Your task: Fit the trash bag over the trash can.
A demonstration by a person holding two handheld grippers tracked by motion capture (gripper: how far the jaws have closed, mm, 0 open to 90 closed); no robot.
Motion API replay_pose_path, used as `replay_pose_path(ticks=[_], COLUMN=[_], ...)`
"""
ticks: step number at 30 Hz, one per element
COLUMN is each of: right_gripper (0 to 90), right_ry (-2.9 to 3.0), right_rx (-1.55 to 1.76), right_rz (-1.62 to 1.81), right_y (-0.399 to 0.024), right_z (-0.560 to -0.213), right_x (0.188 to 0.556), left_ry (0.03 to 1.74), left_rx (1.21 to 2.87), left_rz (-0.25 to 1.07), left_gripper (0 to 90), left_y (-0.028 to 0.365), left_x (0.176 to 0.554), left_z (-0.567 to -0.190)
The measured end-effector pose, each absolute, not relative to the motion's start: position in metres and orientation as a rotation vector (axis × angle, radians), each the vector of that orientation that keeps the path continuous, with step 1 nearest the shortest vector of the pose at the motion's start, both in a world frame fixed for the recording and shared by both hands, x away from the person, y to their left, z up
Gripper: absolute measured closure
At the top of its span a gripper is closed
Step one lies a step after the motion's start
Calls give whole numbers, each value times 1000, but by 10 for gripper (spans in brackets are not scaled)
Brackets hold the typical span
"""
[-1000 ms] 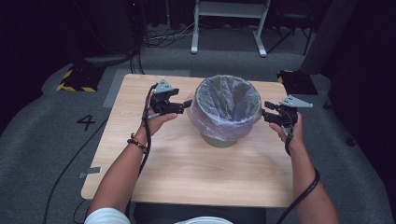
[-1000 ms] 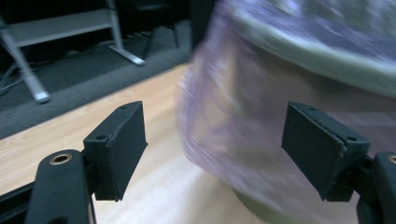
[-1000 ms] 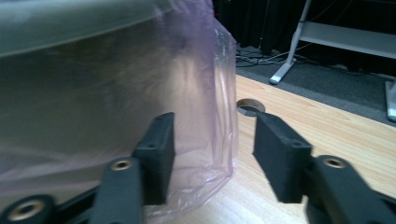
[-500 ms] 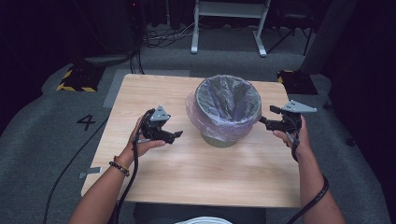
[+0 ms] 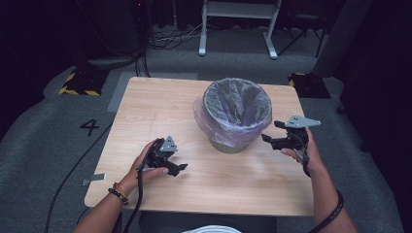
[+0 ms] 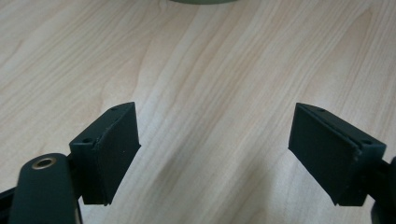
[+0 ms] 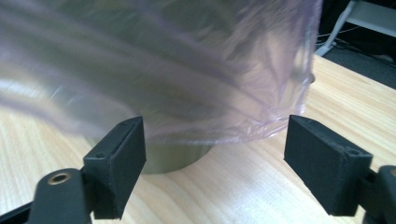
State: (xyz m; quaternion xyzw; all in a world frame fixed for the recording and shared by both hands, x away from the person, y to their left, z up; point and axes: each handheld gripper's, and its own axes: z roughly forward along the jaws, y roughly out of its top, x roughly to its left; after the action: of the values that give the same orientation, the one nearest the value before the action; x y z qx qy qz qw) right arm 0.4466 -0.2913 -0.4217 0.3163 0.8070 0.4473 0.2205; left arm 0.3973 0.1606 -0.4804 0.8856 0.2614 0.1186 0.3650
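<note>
With both the left gripper [image 5: 176, 168] and right gripper [image 5: 272, 137] spread wide and holding nothing, the right's jaws having just opened, the bag-lined bin [image 5: 236, 115] stands near the table's [image 5: 145, 111] far right corner; the loose liner could slip off its rim.

Black numeral "4" on the grey floor [image 5: 29, 145] left of the table [image 5: 145, 111]

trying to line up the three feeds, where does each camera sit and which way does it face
High view: above the person's side, facing forward and down on the table; forearms, left hand-held gripper and right hand-held gripper show.
Left gripper view: rides that gripper, facing bare tabletop; its open jaws show.
Right gripper view: rides that gripper, facing the bag-lined bin; its open jaws show.
Shared: the bin shows in the high and right gripper views.
</note>
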Motion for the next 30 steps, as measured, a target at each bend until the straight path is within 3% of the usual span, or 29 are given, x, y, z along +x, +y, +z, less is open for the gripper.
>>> replay_pose_path(ticks=[11, 30], right_gripper=[199, 203], right_ry=[2226, 2160], right_rx=[820, 760], right_rz=[1303, 1294], right_y=[-293, -286], right_z=[-411, -365], right_x=[431, 431], left_ry=[687, 678], left_rx=[2295, 2267], left_rz=[240, 265], left_gripper=[160, 148], left_y=[170, 174], left_x=[390, 389], left_z=[-499, -503])
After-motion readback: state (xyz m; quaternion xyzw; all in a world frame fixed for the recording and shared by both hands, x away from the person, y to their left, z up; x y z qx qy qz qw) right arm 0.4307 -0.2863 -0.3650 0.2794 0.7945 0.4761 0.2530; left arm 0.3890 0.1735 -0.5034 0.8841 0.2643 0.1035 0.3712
